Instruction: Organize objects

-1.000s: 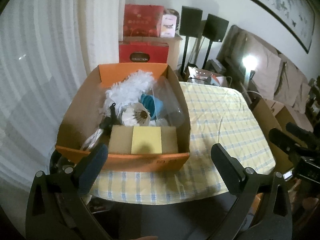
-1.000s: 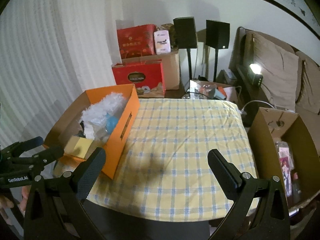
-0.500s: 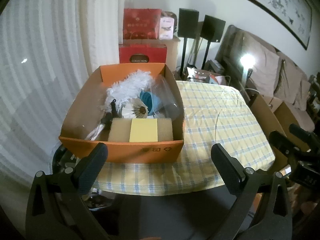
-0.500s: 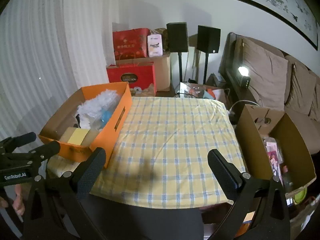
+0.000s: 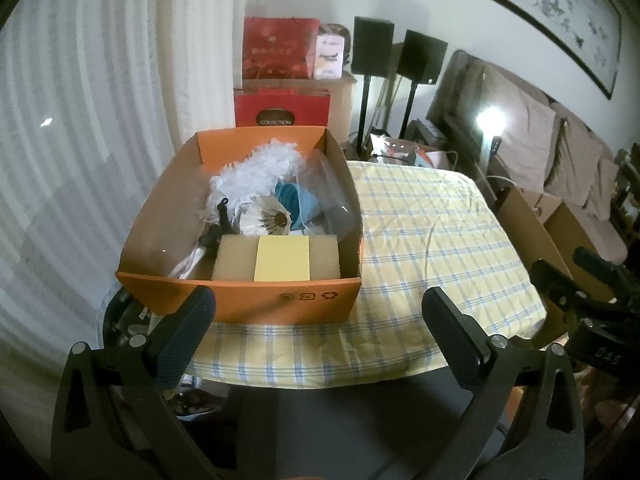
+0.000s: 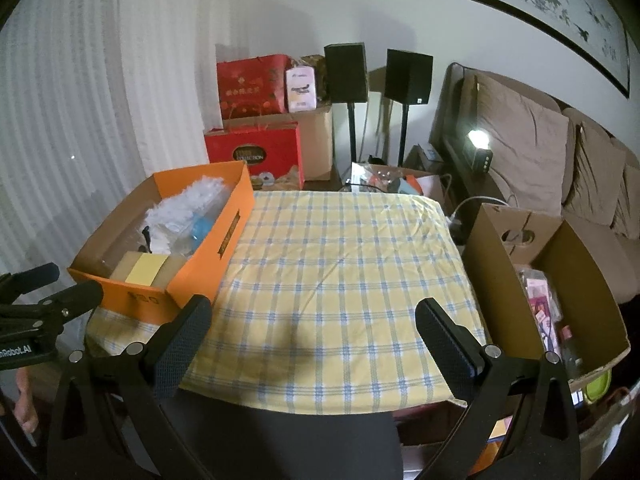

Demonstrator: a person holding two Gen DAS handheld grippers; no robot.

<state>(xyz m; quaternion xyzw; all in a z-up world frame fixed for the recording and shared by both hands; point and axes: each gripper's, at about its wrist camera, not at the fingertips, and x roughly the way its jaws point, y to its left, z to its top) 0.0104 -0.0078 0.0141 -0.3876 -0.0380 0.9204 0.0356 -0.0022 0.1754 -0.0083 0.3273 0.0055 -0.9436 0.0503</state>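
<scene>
Both the left gripper [image 5: 318, 322] and the right gripper [image 6: 312, 330] hang released and empty at the near edge of the yellow checked cloth-covered surface [image 6: 344, 264]. The open orange cardboard box [image 5: 256, 298] sits at its left corner, holding a tan sponge block with a yellow band [image 5: 280, 258], probably light and squashy, best pinched across its short sides, and a white feather shuttlecock [image 5: 264, 218], which looks fragile.

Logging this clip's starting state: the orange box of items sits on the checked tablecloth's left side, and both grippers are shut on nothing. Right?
Not quite. The orange box is on the checked tablecloth, left side, but both the left gripper and right gripper are open and empty, as each wrist view shows.
</scene>
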